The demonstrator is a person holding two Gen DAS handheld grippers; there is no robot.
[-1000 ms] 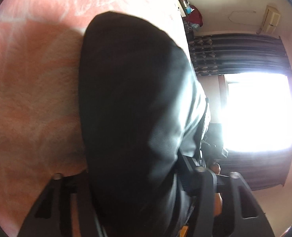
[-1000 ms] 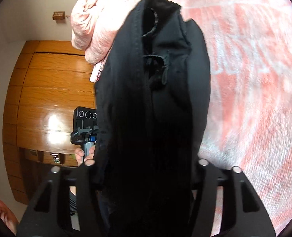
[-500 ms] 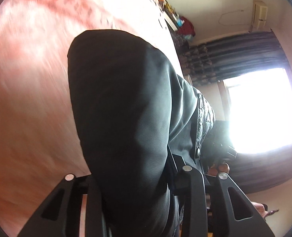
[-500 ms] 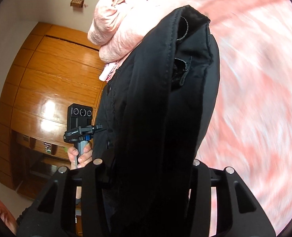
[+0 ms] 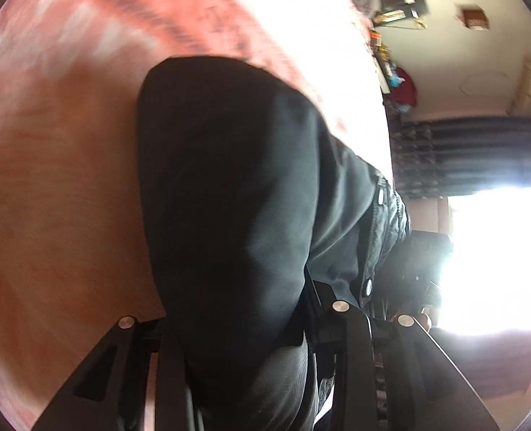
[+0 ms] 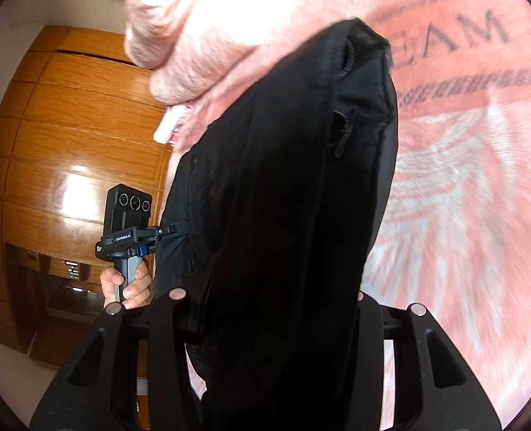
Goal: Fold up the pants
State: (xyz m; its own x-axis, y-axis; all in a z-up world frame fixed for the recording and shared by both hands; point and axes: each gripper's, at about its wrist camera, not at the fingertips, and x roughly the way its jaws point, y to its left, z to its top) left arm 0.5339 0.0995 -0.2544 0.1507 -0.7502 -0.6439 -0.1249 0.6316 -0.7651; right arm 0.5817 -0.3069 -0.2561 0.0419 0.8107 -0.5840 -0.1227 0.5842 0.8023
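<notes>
Black pants (image 5: 229,215) hiding both jaws' tips, blanket (image 6: 462,179) blurred

1. The pants (image 5: 236,215) hang between the left gripper's (image 5: 251,323) fingers, above the blanket (image 5: 50,179).
2. In the right wrist view, the pants (image 6: 283,215) fill the right gripper (image 6: 265,298).
3. The left gripper (image 6: 129,222) is left of them, in a hand (image 6: 127,283).
4. A cabinet (image 6: 68,143) stands behind; a bundle (image 6: 200,28) lies upper left.
</notes>
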